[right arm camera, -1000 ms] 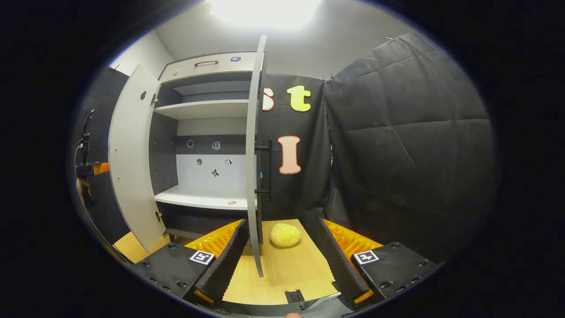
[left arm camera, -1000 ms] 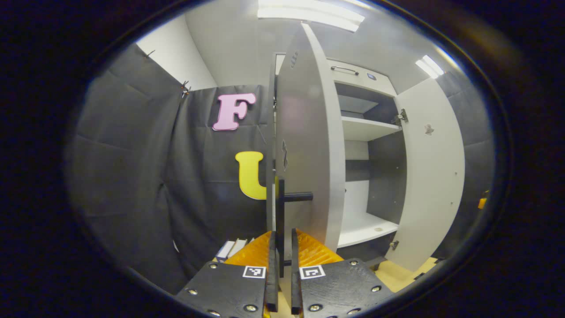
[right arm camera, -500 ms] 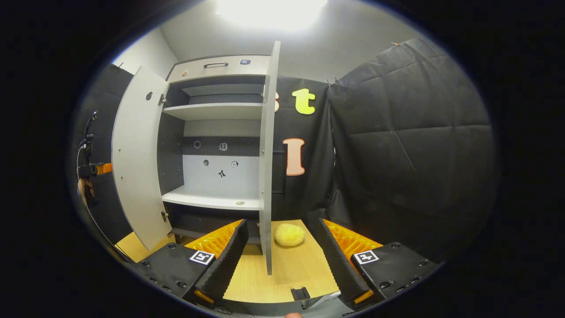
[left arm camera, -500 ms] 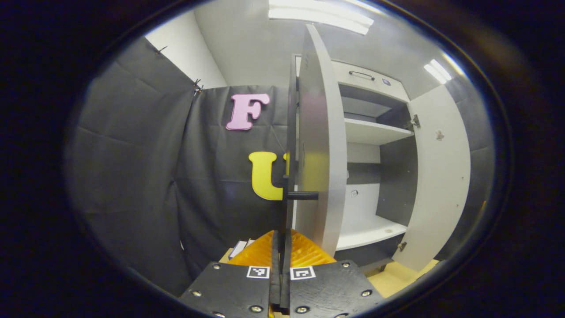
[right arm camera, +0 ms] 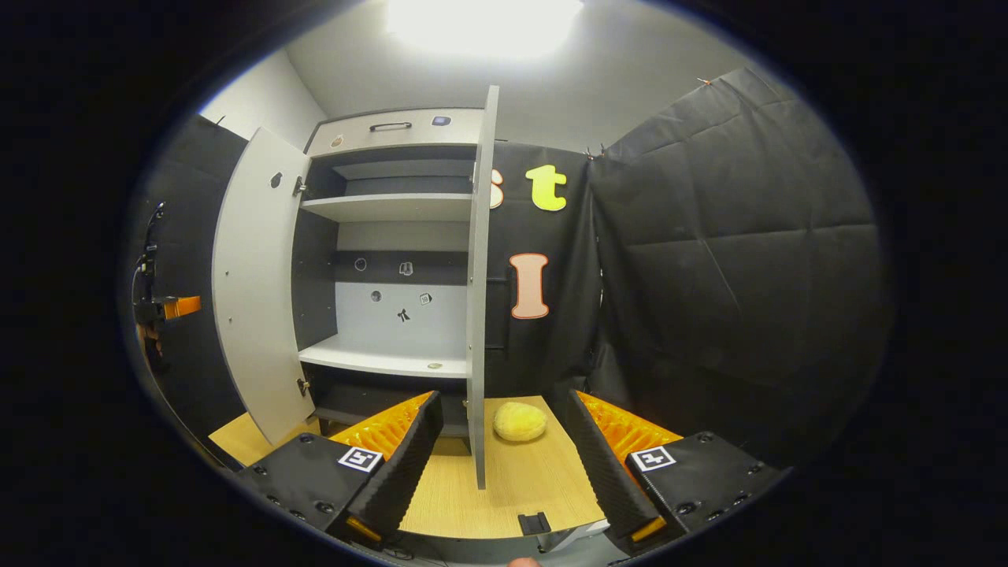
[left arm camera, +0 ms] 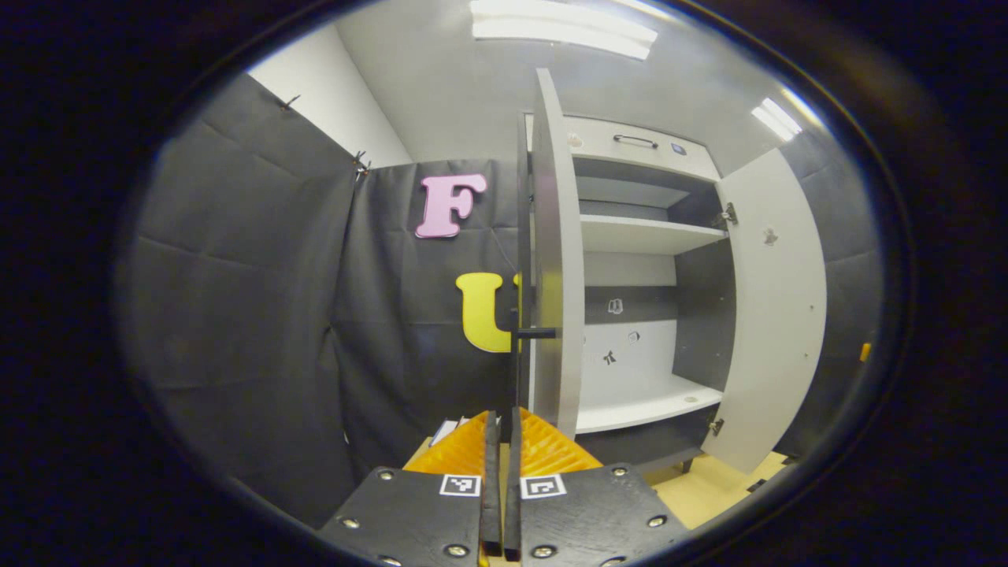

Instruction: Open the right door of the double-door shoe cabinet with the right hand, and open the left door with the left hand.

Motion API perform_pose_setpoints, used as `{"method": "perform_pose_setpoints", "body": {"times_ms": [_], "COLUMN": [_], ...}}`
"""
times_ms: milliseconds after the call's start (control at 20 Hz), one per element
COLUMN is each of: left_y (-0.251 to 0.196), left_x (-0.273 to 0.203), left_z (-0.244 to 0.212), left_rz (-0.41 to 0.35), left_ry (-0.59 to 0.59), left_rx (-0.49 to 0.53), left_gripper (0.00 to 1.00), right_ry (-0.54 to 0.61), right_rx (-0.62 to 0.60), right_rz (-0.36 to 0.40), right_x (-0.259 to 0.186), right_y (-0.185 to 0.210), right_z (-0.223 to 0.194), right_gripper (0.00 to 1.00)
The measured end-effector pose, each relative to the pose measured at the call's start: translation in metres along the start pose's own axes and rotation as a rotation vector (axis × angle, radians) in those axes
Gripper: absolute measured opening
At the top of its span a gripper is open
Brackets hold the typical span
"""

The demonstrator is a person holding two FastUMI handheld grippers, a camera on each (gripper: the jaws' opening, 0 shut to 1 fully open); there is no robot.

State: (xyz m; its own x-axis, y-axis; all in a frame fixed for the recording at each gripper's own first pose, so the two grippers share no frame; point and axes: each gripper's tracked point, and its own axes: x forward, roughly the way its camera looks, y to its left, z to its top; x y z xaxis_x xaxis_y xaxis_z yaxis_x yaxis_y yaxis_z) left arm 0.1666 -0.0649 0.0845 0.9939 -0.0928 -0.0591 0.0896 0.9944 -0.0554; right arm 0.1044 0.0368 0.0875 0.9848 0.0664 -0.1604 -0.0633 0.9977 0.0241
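left gripper [left arm camera: 501,441]: fingers basically pressed together, just a sliver of a gap. The left door's black bar handle [left arm camera: 520,346] stands right ahead of the tips, but I honestly can't tell if they're pinching its lower end or sitting just short of it.

right gripper [right arm camera: 504,429]: spread wide, nothing between the fingers. The free edge of the right door stands in the gap, nearer the left finger, touching neither as far as I can see.

shoe cabinet [right arm camera: 394,236]: white carcass with dark grey inner walls, standing at the back edge of the light wood floorboard [right arm camera: 512,480]. Both doors are swung out, and the shelves show bare apart from small stickers on the back panel.

left door [left arm camera: 555,276]: open, seen nearly edge-on in the left gripper view. In the right gripper view it's the broad white panel [right arm camera: 256,283] on the left side.

right door [right arm camera: 478,276]: open too, edge-on to the right gripper's camera. From the left gripper view it's the wide panel [left arm camera: 776,307] on the far side.

yellow sponge [right arm camera: 520,420]: lumpy roundish one on the floorboard, just right of the right door's bottom edge, near the cloth wall.

other gripper seen far off [right arm camera: 165,303]: an orange bit at the left rim of the right gripper view, beyond the left door.
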Motion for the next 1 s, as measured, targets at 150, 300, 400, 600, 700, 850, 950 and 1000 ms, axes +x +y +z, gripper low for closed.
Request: {"method": "perform_pose_setpoints", "body": {"times_ms": [150,300,400,600,700,850,950,1000], "left_y": [-0.007,-0.015,-0.023,-0.027,-0.028,-0.024,-0.019,-0.015], "left_x": [-0.029,-0.061,-0.08,-0.116,-0.13,-0.146,-0.155,-0.158], "left_z": [0.005,0.013,0.016,0.017,0.018,0.014,0.006,0.002], "left_rz": [0.04,0.067,0.066,0.087,0.093,0.106,0.121,0.127], "left_ry": [-0.005,-0.033,-0.047,-0.067,-0.083,-0.099,-0.087,-0.082], "left_rx": [0.035,0.066,0.065,0.078,0.085,0.079,0.079,0.081], "left_gripper": [0.19,0.36,0.48,0.88,0.89,0.88,0.88,0.88], "right_ry": [-0.011,-0.019,-0.026,-0.037,-0.047,-0.07,-0.081,-0.086], "right_rx": [-0.004,-0.002,0.002,-0.006,-0.013,-0.009,-0.005,-0.007], "right_rz": [0.021,0.044,0.053,0.055,0.056,0.055,0.053,0.048], "right_x": [-0.002,-0.003,-0.003,-0.003,-0.003,-0.001,0.0,0.0], "right_y": [-0.001,-0.001,-0.001,-0.004,-0.006,-0.007,-0.006,-0.008], "right_z": [0.002,0.004,0.004,0.005,0.006,0.008,0.008,0.009], "right_gripper": [0.99,0.99,0.98,0.99,0.98,0.98,0.98,0.98]}}
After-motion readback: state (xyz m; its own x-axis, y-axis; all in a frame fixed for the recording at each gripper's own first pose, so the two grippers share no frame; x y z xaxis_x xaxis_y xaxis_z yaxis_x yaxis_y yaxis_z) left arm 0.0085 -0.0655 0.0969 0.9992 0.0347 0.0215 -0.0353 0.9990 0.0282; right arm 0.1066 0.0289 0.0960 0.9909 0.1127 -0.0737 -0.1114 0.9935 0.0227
